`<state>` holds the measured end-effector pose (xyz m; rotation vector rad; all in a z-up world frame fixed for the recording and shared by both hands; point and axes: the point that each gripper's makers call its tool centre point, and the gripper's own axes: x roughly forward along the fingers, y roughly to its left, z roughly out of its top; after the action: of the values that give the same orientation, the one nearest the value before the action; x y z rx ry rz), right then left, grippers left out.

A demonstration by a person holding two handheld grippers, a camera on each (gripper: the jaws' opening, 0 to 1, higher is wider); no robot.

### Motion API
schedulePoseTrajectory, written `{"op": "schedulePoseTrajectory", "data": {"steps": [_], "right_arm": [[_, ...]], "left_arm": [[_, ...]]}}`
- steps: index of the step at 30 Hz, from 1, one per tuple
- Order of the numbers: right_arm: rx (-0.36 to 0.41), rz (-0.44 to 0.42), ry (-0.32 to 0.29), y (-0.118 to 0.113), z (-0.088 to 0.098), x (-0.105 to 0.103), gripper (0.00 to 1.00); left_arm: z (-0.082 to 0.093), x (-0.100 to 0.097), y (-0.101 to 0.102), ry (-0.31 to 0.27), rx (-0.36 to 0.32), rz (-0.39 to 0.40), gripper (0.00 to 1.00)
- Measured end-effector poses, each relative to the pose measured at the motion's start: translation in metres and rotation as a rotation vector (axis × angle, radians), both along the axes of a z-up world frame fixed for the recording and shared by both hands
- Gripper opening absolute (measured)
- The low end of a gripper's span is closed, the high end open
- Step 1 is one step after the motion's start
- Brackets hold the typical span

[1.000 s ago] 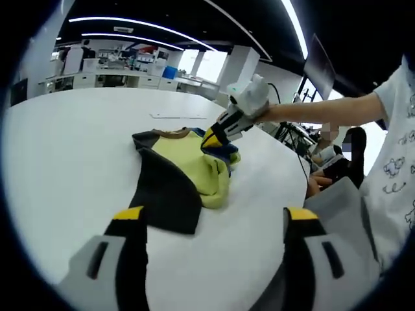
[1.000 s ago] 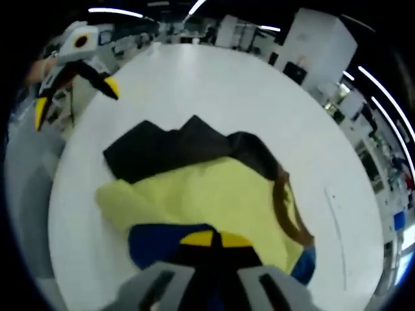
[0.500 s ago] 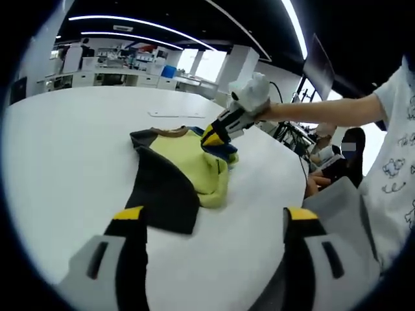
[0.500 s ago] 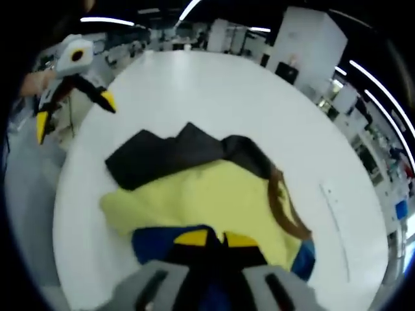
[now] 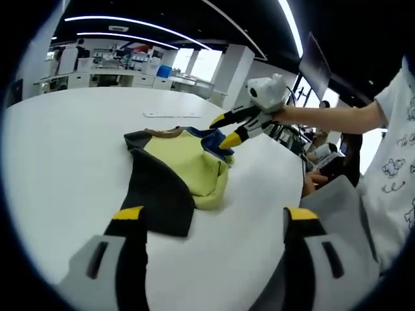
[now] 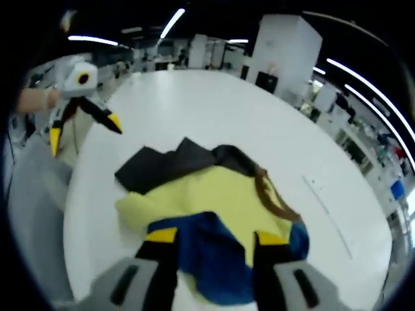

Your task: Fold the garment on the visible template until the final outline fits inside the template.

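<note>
A garment [image 5: 178, 162] lies partly folded on the white table [image 5: 58, 142]: yellow body, black sleeve side, brown collar, with a blue sleeve [image 6: 217, 256] laid over the yellow. My right gripper [image 6: 216, 236] is open just above the blue sleeve, with nothing between its fingers. It also appears as the right gripper [image 5: 222, 131], held by a person's hand above the garment's blue edge. My left gripper [image 5: 215, 214] stands open near the table's edge, short of the black sleeve [image 5: 159, 197]. In the right gripper view the left gripper [image 6: 84, 131] hangs open beyond the table's rim.
A thin pale strip [image 5: 172, 115] lies on the table past the collar, seen again as a strip [image 6: 327, 208]. A person's arm [image 5: 331, 116] reaches in from the right, and a seated person [image 5: 324, 172] is behind. Desks and shelves line the room's far side.
My right gripper has opened and let go of the blue sleeve, then risen and drawn back a little. The blue sleeve now rests on the yellow body. The left gripper has barely moved.
</note>
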<state>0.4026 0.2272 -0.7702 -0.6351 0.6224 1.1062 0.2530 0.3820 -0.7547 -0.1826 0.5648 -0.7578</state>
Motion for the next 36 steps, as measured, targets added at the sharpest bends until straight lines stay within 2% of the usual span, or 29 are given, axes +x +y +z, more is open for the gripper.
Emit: {"op": "schedulePoseTrajectory", "data": {"steps": [5, 10, 14, 17, 23, 27, 33, 36], "right_arm": [[-0.009, -0.015, 0.000, -0.013, -0.007, -0.008, 0.52], [0.024, -0.051, 0.001, -0.018, -0.003, -0.018, 0.64], [0.034, -0.069, 0.007, -0.023, -0.003, -0.021, 0.64], [0.039, -0.083, 0.008, -0.027, -0.003, -0.022, 0.60], [0.052, -0.098, 0.020, -0.028, -0.004, -0.029, 0.47], [0.060, -0.102, 0.026, -0.028, -0.007, -0.034, 0.34], [0.076, -0.108, 0.073, -0.024, -0.017, -0.046, 0.22], [0.075, -0.111, 0.100, -0.021, -0.025, -0.054, 0.26]], "left_arm": [[0.000, 0.000, -0.002, 0.001, -0.003, -0.010, 0.84], [0.000, 0.000, -0.005, 0.004, -0.003, -0.020, 0.84], [0.000, 0.000, -0.007, 0.004, -0.004, -0.024, 0.84], [0.000, -0.001, -0.008, 0.004, -0.006, -0.026, 0.84], [-0.001, -0.004, -0.010, 0.009, -0.010, -0.027, 0.84], [-0.003, -0.005, -0.008, 0.014, -0.011, -0.025, 0.84], [-0.006, -0.005, -0.005, 0.019, -0.013, -0.020, 0.84], [-0.007, -0.005, -0.005, 0.021, -0.011, -0.021, 0.84]]}}
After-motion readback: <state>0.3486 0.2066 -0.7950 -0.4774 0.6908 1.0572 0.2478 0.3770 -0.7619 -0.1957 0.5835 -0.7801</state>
